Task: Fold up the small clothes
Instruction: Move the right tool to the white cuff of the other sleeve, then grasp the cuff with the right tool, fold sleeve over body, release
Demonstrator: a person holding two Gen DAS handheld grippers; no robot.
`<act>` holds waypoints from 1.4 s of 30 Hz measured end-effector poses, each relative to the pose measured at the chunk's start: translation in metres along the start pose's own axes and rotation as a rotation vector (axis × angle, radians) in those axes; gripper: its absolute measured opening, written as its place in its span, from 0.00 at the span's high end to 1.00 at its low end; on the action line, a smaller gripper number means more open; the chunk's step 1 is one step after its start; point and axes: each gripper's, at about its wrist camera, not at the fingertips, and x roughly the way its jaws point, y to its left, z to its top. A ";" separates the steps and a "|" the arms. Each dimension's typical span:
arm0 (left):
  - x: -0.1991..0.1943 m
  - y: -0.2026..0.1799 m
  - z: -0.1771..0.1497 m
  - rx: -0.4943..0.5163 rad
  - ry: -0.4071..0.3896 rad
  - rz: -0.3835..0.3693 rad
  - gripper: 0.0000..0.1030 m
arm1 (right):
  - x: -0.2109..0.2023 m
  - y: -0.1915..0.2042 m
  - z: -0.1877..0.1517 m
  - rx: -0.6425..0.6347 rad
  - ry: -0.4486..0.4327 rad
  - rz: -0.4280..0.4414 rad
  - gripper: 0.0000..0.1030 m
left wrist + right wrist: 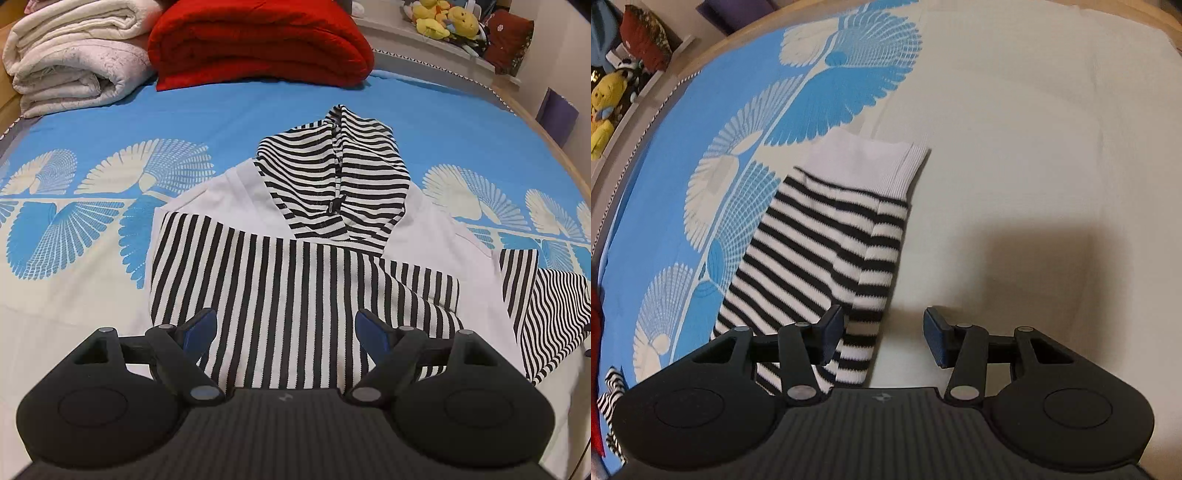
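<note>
Blue fan-patterned bedspread (92, 110), folded red (258, 40) and cream quilts (74, 55), shelf of plush toys (443, 18).

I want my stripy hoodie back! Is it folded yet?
Not yet. One sleeve already looks folded across the hoodie. The other sleeve still lies stretched out on the bed, and the right tool is open over its edge, not gripping. The left tool is open too. The body and hood remain unfolded.
</note>
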 end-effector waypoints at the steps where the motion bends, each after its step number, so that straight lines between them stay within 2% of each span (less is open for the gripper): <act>1: 0.000 0.000 0.000 0.001 0.000 0.000 0.17 | 0.000 0.000 -0.001 -0.009 -0.007 0.001 0.61; 2: 0.000 0.000 0.000 0.002 0.000 0.000 0.17 | 0.001 0.001 -0.001 -0.018 -0.008 0.006 0.67; 3: 0.000 0.000 0.000 0.000 0.001 0.000 0.17 | 0.003 0.002 -0.002 -0.025 -0.002 0.020 0.81; 4: 0.000 0.000 0.000 0.000 0.001 -0.001 0.17 | 0.004 0.002 -0.003 -0.027 0.003 0.030 0.89; 6: 0.000 -0.001 0.000 -0.001 0.001 -0.002 0.17 | 0.003 0.004 -0.003 -0.037 -0.008 0.036 0.96; 13: 0.000 0.000 0.001 -0.002 0.001 -0.002 0.17 | -0.026 0.022 -0.007 -0.051 -0.163 0.021 1.00; 16: -0.001 0.005 0.004 -0.015 0.000 -0.003 0.17 | -0.052 0.051 -0.019 -0.142 -0.271 0.033 1.00; 19: -0.002 0.017 0.011 -0.049 -0.002 -0.003 0.17 | -0.095 0.109 -0.062 -0.401 -0.441 0.149 1.00; 21: -0.003 0.034 0.020 -0.094 -0.010 0.010 0.17 | -0.128 0.148 -0.110 -0.593 -0.517 0.316 1.00; 22: -0.003 0.043 0.024 -0.117 -0.016 0.021 0.17 | -0.142 0.163 -0.135 -0.682 -0.522 0.411 1.00; 23: -0.004 0.054 0.029 -0.143 -0.021 0.037 0.17 | -0.154 0.175 -0.161 -0.767 -0.507 0.518 1.00; 24: -0.005 0.064 0.033 -0.168 -0.026 0.048 0.17 | -0.163 0.185 -0.189 -0.840 -0.455 0.644 0.99; 25: -0.006 0.074 0.036 -0.193 -0.029 0.056 0.17 | -0.166 0.193 -0.216 -0.914 -0.347 0.785 0.98; 26: -0.006 0.084 0.040 -0.216 -0.031 0.062 0.17 | -0.165 0.200 -0.241 -0.989 -0.224 0.885 0.98; 27: -0.007 0.095 0.044 -0.242 -0.032 0.068 0.17 | -0.162 0.204 -0.267 -1.061 -0.104 0.946 0.97; 28: -0.008 0.103 0.047 -0.260 -0.033 0.069 0.17 | -0.157 0.206 -0.290 -1.112 0.007 0.962 0.96; 30: -0.008 0.116 0.051 -0.284 -0.029 0.065 0.17 | -0.142 0.211 -0.320 -1.189 0.222 0.904 0.89; 31: -0.008 0.122 0.052 -0.300 -0.022 0.062 0.17 | -0.139 0.211 -0.327 -1.214 0.260 0.861 0.88; 33: -0.006 0.130 0.052 -0.335 -0.006 0.052 0.17 | -0.144 0.211 -0.328 -1.236 0.208 0.725 0.87; 35: -0.005 0.132 0.052 -0.344 0.005 0.030 0.17 | -0.152 0.214 -0.318 -1.200 0.181 0.621 0.81; 37: -0.001 0.129 0.049 -0.343 0.024 -0.001 0.17 | -0.158 0.214 -0.299 -1.106 0.169 0.530 0.68; 40: 0.010 0.111 0.042 -0.288 0.043 -0.030 0.20 | -0.153 0.199 -0.265 -0.942 0.162 0.517 0.62; 41: 0.014 0.102 0.039 -0.252 0.052 -0.040 0.26 | -0.146 0.196 -0.258 -0.896 0.152 0.510 0.60; 42: 0.018 0.089 0.035 -0.210 0.062 -0.058 0.30 | -0.133 0.189 -0.249 -0.854 0.149 0.466 0.60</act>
